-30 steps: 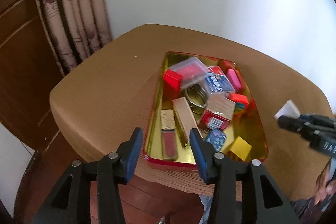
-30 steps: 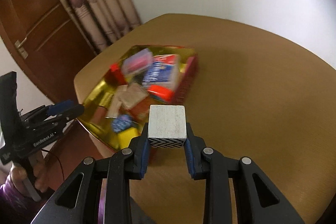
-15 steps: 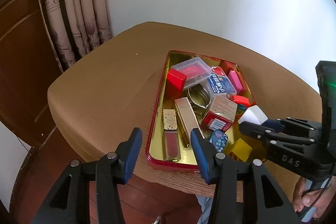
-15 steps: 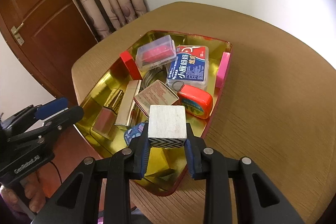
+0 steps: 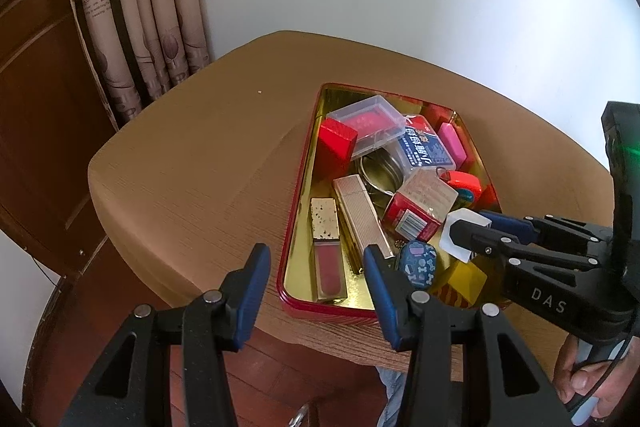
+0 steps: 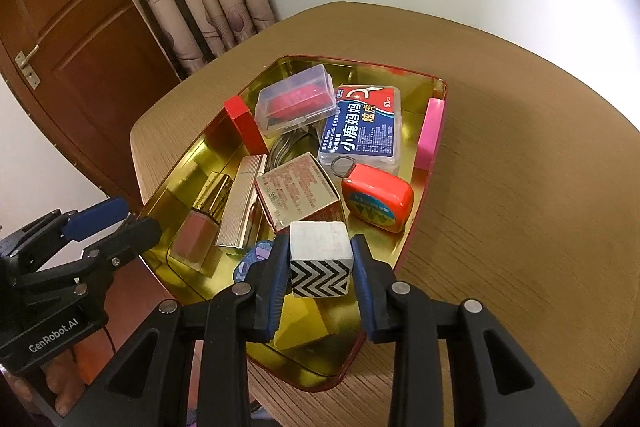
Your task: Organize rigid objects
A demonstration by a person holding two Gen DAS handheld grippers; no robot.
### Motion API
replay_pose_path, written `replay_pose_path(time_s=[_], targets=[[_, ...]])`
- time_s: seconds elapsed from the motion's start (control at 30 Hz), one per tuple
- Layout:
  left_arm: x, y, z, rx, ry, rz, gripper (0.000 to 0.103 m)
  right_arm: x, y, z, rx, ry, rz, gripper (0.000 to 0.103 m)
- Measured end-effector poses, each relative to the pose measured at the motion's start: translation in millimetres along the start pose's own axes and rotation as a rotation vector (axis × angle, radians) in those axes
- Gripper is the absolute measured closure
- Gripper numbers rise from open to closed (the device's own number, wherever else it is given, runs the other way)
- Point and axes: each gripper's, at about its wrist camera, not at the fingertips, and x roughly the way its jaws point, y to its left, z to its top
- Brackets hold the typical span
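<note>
A red-rimmed gold tin tray (image 5: 298, 195) (image 6: 424, 195) on a round wooden table holds several small objects. My right gripper (image 6: 320, 263) is shut on a white cube with a black zigzag side (image 6: 320, 257) (image 5: 464, 233), held over the tray's near end above a yellow block (image 6: 300, 323) (image 5: 460, 281). My left gripper (image 5: 316, 277) is open and empty, in front of the tray's near-left corner; it shows at the left of the right wrist view (image 6: 108, 223).
In the tray lie a clear box with a red item (image 6: 296, 99), a blue floss box (image 6: 362, 131), a red tape measure (image 6: 378, 197), a red carton (image 6: 298, 191), gold tubes (image 6: 242, 203), a pink block (image 6: 430, 133). Curtain (image 5: 132, 19) and door (image 6: 80, 39) stand behind.
My right gripper has carried the cube from beside the tray to over its near end and lowered it. My left gripper has stayed almost still.
</note>
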Motion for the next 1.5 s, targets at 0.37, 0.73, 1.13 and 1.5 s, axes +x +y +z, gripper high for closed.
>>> replay_pose_path(time_s=[0.37, 0.73, 1.13, 1.5], targets=[[3.0, 2.7, -0.3, -0.008, 0.014, -0.005, 0.054, -32.3, -3.9, -17.7, 0.004, -0.065, -0.045, 0.071], [-2.5, 3.4, 0.0, -0.008, -0.014, -0.034, 0.053, -60.4, -4.1, -26.4, 0.010, -0.137, -0.052, 0.065], [-52.0, -14.6, -5.7, 0.054, -0.277, -0.044, 0.053, -115.0, 53.0, -42.7, -0.100, -0.455, -0.291, 0.010], [-69.6, -18.7, -3.8, 0.065, -0.286, -0.022, 0.050, -152.4, 61.7, -47.8, -0.070, -0.578, -0.399, 0.001]])
